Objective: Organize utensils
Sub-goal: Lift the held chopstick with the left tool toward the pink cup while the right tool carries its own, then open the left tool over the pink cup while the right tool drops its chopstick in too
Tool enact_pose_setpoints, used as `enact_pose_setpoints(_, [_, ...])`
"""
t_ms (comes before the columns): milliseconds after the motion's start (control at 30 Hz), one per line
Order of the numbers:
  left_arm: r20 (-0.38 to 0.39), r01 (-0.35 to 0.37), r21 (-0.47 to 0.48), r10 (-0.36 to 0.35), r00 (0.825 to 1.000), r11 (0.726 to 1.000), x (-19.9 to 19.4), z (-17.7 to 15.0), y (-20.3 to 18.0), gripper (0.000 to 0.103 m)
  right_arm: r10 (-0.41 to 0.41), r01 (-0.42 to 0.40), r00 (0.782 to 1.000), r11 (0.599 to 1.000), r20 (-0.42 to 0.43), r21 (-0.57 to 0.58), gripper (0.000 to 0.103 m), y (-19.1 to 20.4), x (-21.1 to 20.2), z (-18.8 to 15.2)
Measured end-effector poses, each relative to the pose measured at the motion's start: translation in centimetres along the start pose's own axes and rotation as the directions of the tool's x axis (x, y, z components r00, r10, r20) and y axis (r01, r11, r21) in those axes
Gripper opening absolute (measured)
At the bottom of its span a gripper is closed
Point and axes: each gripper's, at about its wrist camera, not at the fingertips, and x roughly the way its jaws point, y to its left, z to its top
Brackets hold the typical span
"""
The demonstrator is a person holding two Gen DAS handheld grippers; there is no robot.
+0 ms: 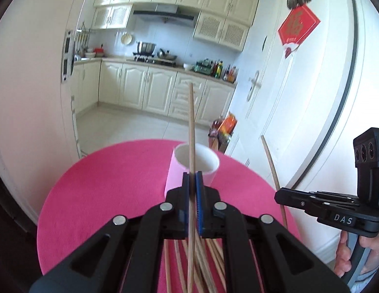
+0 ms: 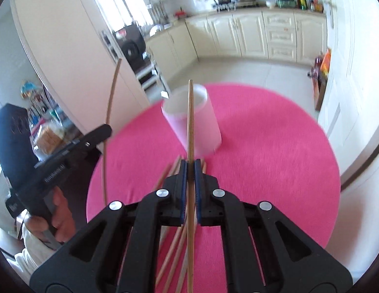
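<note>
Left wrist: "DAS" on right gripper point(image 1: 278, 196).

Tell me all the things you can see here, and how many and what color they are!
table: one, round, pink top, under everything.
cup: one, pale pink with white inside, standing upright on the table, nothing in it yet.
loose chopsticks: a pile, too overlapped to count, light wood, lying on the table on the near side of the cup.
held chopsticks: two, light wood, one in each gripper, both pointing up.
kitchen cabinets: many, cream, along the far wall.
red sign: one, hanging on the white door at the right.
left gripper: one, black with blue pads, shut on a chopstick, in front of the cup.
right gripper: one, black with blue pads, shut on a chopstick.
</note>
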Motion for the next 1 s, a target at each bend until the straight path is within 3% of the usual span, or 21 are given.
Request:
enact_pose_setpoints(167, [0.196, -0.008, 0.042, 0.0, 0.981, 0.999, 0.9, 2.8, -2.3, 0.005, 0.021, -0.013, 0.971, 0.999, 0.238, -0.032, 0.006, 0.5, -0.2, 2.3])
enact_pose_setpoints(233, [0.272, -0.017, 0.053, 0.002, 0.962, 0.998, 1.3, 3.7, -3.2, 0.005, 0.039, -0.029, 0.949, 0.999, 0.314, -0.037, 0.006, 0.5, -0.5, 3.4])
enact_pose_setpoints(367, [0.384, -0.054, 0.03, 0.039, 0.923, 0.998, 1.7, 5.2, -3.7, 0.005, 0.024, -0.003, 0.883, 0.999, 0.468, -0.045, 0.006, 0.4, 0.2, 5.3])
enact_pose_setpoints(500, [0.412, -0.067, 0.005, 0.059, 0.909, 0.998, 3.8, 6.6, -3.5, 0.005, 0.006, 0.009, 0.837, 1.0, 0.547, -0.024, 0.006, 0.0, 1.4, 6.9])
enact_pose_setpoints(700, [0.425, -0.078, -0.002, 0.071, 0.903, 0.997, 6.2, 6.7, -2.9, 0.005, 0.004, 0.008, 0.833, 1.0, 0.553, -0.018, 0.006, -0.8, 3.4, 7.8])
enact_pose_setpoints(867, [0.398, -0.082, 0.007, 0.073, 0.915, 0.997, 7.5, 6.1, -2.7, 0.005, 0.022, -0.009, 0.811, 1.0, 0.584, -0.025, 0.006, -0.8, 2.9, 8.1])
enact_pose_setpoints(1000, [0.367, -0.089, 0.0, 0.083, 0.927, 0.996, 8.2, 5.7, -2.3, 0.006, 0.006, 0.019, 0.821, 0.999, 0.571, -0.038, 0.006, -0.8, 3.6, 7.8])
